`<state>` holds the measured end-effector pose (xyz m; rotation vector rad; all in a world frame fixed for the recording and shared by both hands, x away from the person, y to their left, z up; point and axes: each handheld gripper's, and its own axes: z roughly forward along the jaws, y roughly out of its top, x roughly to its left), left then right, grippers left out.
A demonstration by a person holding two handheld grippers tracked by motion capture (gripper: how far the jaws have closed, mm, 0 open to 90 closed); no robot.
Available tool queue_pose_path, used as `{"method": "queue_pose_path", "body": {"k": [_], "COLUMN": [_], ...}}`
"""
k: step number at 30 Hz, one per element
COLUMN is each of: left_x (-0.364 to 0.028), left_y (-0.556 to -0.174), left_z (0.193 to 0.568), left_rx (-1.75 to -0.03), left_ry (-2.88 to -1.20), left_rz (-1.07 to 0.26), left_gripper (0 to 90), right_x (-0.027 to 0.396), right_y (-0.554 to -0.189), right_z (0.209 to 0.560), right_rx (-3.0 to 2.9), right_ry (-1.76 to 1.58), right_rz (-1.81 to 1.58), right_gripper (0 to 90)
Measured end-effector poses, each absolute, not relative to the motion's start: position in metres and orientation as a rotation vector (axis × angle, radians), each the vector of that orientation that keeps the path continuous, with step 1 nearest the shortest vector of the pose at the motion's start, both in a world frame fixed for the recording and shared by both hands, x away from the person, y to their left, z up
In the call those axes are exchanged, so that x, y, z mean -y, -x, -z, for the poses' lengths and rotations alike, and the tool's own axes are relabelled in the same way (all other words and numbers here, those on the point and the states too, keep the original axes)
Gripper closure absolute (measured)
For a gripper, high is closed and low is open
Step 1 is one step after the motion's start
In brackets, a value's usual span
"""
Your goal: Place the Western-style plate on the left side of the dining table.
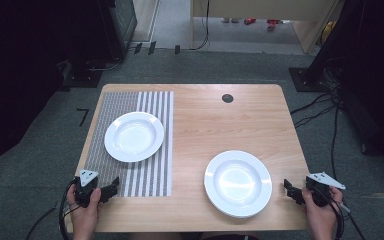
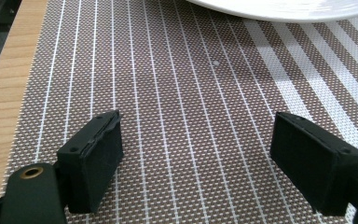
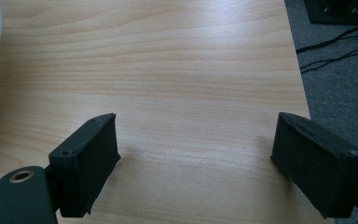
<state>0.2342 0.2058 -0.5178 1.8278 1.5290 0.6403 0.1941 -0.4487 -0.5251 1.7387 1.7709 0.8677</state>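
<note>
A person's hands hold two claws at the near edge of a wooden table [image 1: 195, 125]. The left claw [image 1: 111, 187] hangs over the near left corner of a striped mat [image 1: 145, 175], its jaws spread wide with nothing between them; in the left gripper view the left claw [image 2: 196, 158] sits just above the brown weave with thin white lines, and the rim of a white plate [image 2: 279, 8] crosses the far edge of that view. That mat plate [image 1: 134, 136] lies in the far half of the mat, on the table's left side. The right claw [image 1: 290, 190] hovers at the near right corner of the table, jaws released and empty; in the right gripper view the right claw [image 3: 196, 158] looks along bare wood, with the table's right edge and grey carpet beyond. A stack [image 1: 238, 183] of white plates sits near and right of centre, just left of the right claw but not touching it. A small dark round cap [image 1: 227, 98] marks the table's far side. No writing or label can be read anywhere.
</note>
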Motion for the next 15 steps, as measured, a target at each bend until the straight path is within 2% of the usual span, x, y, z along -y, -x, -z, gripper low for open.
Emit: {"method": "queue_pose_path", "body": {"k": [15], "left_x": [-0.2045], "left_y": [-0.2343], "left_z": [0.5178], "left_rx": [-1.529], "left_ry": [-1.838], "left_rz": [-0.649], "left_gripper": [17.0], "right_x": [0.4431], "right_y": [-0.1953], "right_z": [0.5257], "right_rx": [-1.785], "right_ry": [-1.721], "right_rz": [-0.807], "right_gripper": [13.1]}}
